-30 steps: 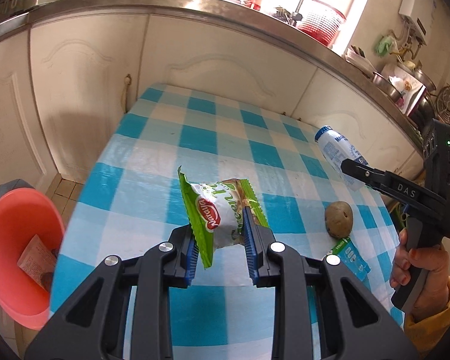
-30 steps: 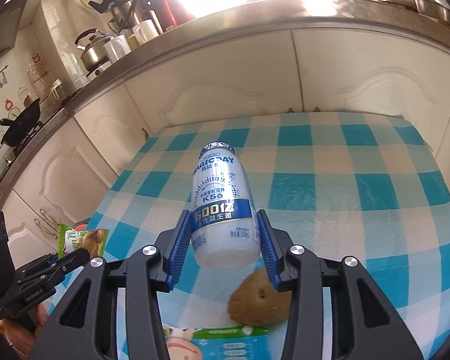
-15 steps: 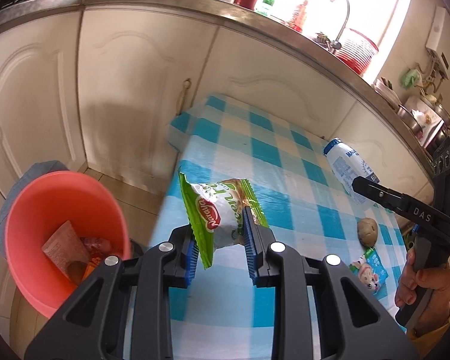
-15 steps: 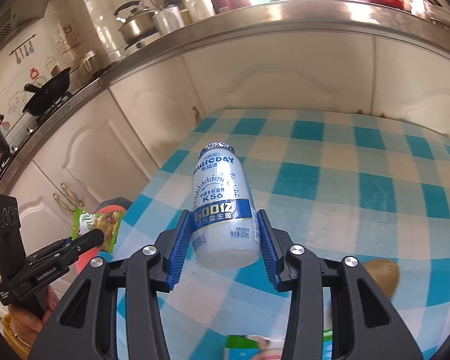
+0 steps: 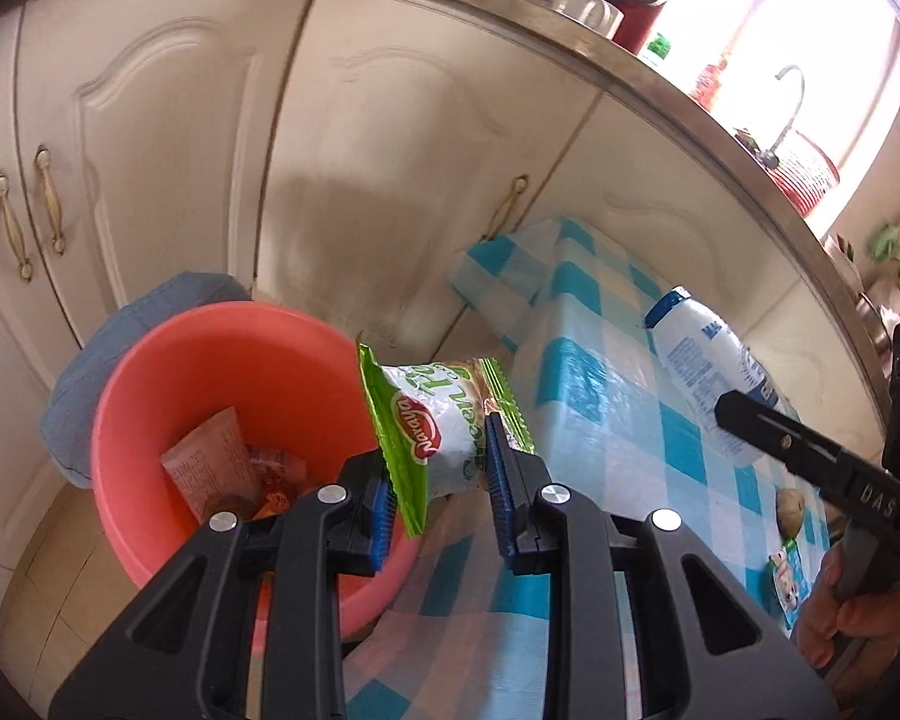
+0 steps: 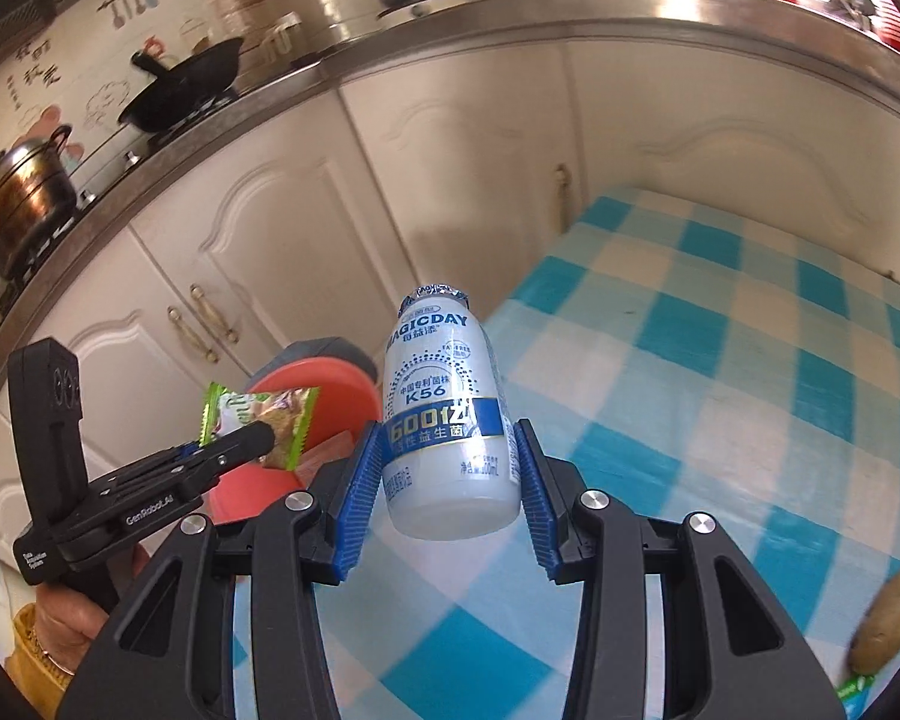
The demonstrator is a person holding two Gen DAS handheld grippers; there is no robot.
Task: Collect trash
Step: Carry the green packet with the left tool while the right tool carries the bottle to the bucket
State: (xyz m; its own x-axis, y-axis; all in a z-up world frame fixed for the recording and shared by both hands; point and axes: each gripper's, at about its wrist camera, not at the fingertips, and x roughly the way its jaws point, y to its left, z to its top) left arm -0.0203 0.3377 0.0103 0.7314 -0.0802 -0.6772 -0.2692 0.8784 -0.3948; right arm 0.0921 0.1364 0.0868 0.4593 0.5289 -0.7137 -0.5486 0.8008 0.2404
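My left gripper (image 5: 441, 462) is shut on a green and white snack wrapper (image 5: 432, 420), held at the table's left edge, just over the right rim of a red bucket (image 5: 150, 396) on the floor. The bucket holds several wrappers (image 5: 210, 468). My right gripper (image 6: 450, 480) is shut on a white and blue drink bottle (image 6: 444, 414) with a foil cap, held above the checked tablecloth (image 6: 720, 360). In the left wrist view that bottle (image 5: 696, 354) and the right gripper (image 5: 750, 426) hang to the right. The right wrist view shows the left gripper (image 6: 258, 438) with the wrapper (image 6: 264, 417) over the bucket (image 6: 330, 384).
A potato (image 5: 791, 507) (image 6: 888, 621) and a small printed packet (image 5: 786, 570) lie on the table near its right side. White cabinet doors (image 5: 168, 150) stand close behind the bucket. A grey-blue cloth bundle (image 5: 90, 372) sits beside it. Pots and a pan (image 6: 180, 84) crowd the counter.
Both grippers have swung left across the table toward the bucket, each keeping its load. The bucket now sits right under the wrapper, and the potato has slid far right in both views.
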